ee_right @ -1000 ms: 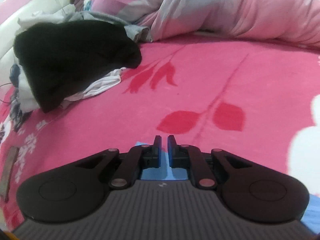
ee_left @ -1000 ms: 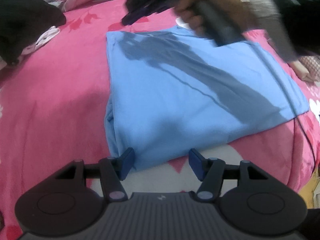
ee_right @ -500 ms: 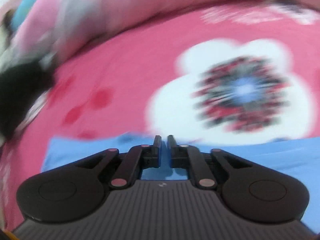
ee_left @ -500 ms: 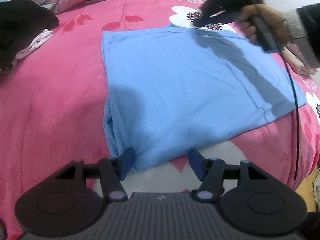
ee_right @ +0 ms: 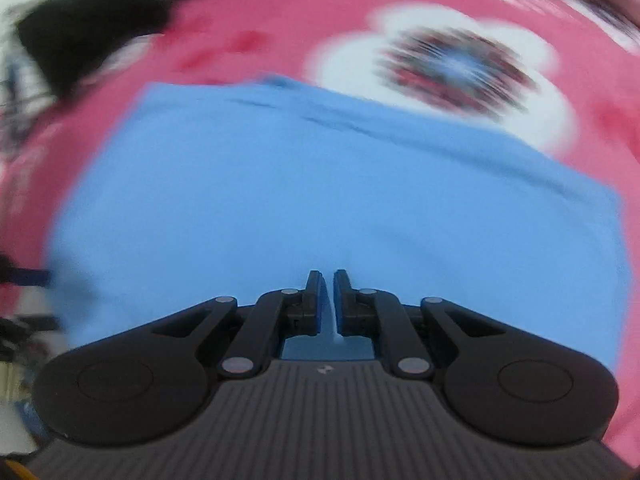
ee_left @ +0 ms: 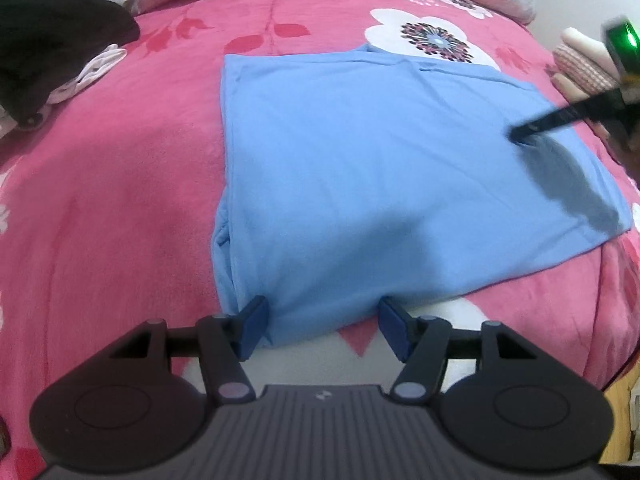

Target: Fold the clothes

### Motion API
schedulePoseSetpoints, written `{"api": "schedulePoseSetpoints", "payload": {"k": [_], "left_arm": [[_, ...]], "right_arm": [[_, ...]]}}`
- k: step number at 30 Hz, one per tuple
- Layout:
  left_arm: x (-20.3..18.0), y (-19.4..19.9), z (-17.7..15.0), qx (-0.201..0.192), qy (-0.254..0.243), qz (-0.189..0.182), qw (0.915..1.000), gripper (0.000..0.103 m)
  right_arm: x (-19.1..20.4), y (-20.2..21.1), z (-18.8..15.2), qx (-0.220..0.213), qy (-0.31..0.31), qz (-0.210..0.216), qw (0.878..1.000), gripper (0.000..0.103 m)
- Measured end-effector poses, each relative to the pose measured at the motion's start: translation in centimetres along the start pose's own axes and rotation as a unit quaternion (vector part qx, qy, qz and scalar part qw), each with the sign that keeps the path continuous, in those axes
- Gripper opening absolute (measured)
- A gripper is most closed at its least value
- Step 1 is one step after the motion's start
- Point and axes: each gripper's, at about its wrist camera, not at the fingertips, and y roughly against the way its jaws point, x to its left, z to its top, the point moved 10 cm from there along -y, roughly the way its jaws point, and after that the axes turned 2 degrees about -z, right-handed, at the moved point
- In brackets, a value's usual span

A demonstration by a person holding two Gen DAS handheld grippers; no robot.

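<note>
I see my left gripper (ee_left: pixel 322 326) pointing steeply down at the near edge of the blue shirt (ee_left: pixel 384 184). Its jaws stand apart, about half of their range, and the near corner of the shirt lies between the two blue pads (ee_left: pixel 254 326). The left pad seems to touch the folded edge of the cloth; the right pad is just beside the hem, over the white part of the bed cover. I cannot say that the pads press the fabric, so I count this gripper as not holding.

The shirt lies flat on the pink flowered bed cover (ee_left: pixel 100 208), folded to a rough rectangle, with a thicker fold along its left side.

My right gripper (ee_left: pixel 520 134) comes in from the right side, also tilted down, and its dark tip is over the right part of the shirt, with its shadow on the cloth. In its own view, which is blurred, the fingers (ee_right: pixel 314 300) are almost together, with only a thin gap between them, and nothing is caught there.

A black garment (ee_left: pixel 48 56) lies at the far left, well apart from the shirt.
</note>
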Motion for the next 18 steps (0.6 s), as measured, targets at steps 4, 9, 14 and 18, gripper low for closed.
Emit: {"api": "schedulePoseSetpoints", "payload": {"k": [4,9,14,18], "left_arm": [[-0.1,0.1,0.0,-0.003,0.0,0.013,0.9999,0.063],[-0.1,0.3,0.4,0.006,0.014,0.027,0.9995,0.063],[0.0,1.7,1.1,-0.003,0.014,0.06,0.9981,0.063],[-1.0,2.6,2.5,-0.027,-0.012,0.081,0.9963,0.063]], "right_arm": [[-8.4,3.0,-2.1,-0.03,-0.1,-0.04,0.994,0.005],[-17.4,6.8,-5.4,-0.052,-0.209,-0.14,0.966,0.008],[-17.1,9.9,-6.4,-0.082,-0.22,-0.128,0.964,0.009],[-10.7,8.6,-2.9,-0.108,-0.148,-0.033,0.983,0.009]]}}
